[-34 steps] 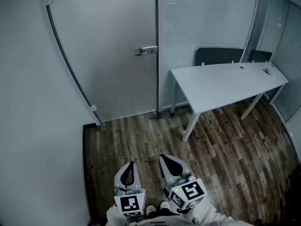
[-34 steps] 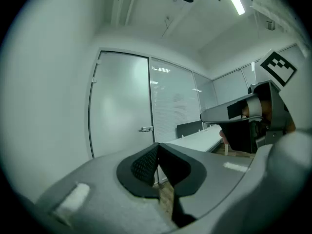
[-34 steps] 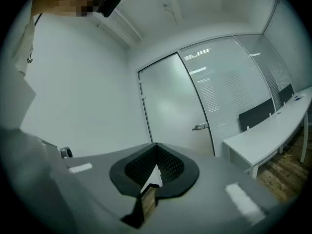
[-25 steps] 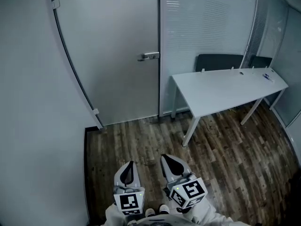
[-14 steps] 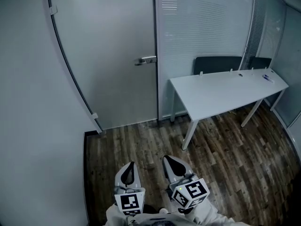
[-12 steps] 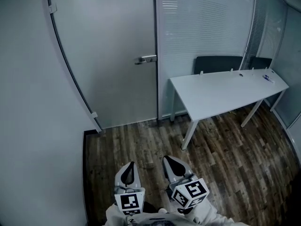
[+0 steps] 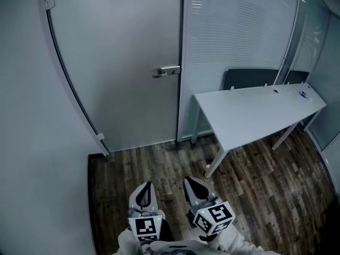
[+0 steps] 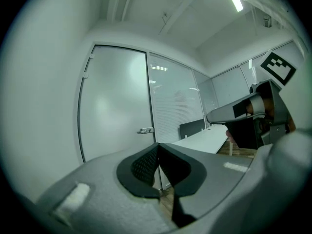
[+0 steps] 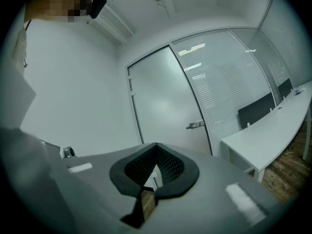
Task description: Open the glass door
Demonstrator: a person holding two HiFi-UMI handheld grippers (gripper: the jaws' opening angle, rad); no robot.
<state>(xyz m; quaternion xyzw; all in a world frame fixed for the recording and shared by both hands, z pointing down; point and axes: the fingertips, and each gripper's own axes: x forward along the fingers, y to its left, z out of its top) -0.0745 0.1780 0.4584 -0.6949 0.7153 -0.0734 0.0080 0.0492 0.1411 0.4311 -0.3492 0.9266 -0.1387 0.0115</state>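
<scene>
Head view looks steeply down into a small room, where a pale wall (image 7: pixel 26 116) lies left of the glass door (image 7: pixel 122 52). The frosted door stands closed, with 2 small fittings on its left edge. The left gripper (image 7: pixel 147 184) hangs in front of the door, well apart from it, over the wooden floor (image 7: pixel 159 158), pointing toward the door's lower middle; its marker cube (image 7: pixel 146 228) faces up. In the left gripper view its fingers (image 8: pixel 144 167) are pressed together at the tips, with nothing between them. The door handle (image 7: pixel 166 71) sits on the door's right edge, with its lever pointing left. Just right of the left gripper, the right gripper (image 7: pixel 187 178) points toward the door's right edge, also well apart from it. In the right gripper view its fingers (image 9: pixel 170 167) meet at the tips and pinch nothing. A glass partition (image 7: pixel 239 31) with horizontal blinds stands right of the door. A white tabletop (image 7: pixel 255 108) stands in front of the partition, farther right of the door, with a dark chair back (image 7: pixel 249 78) behind it.
</scene>
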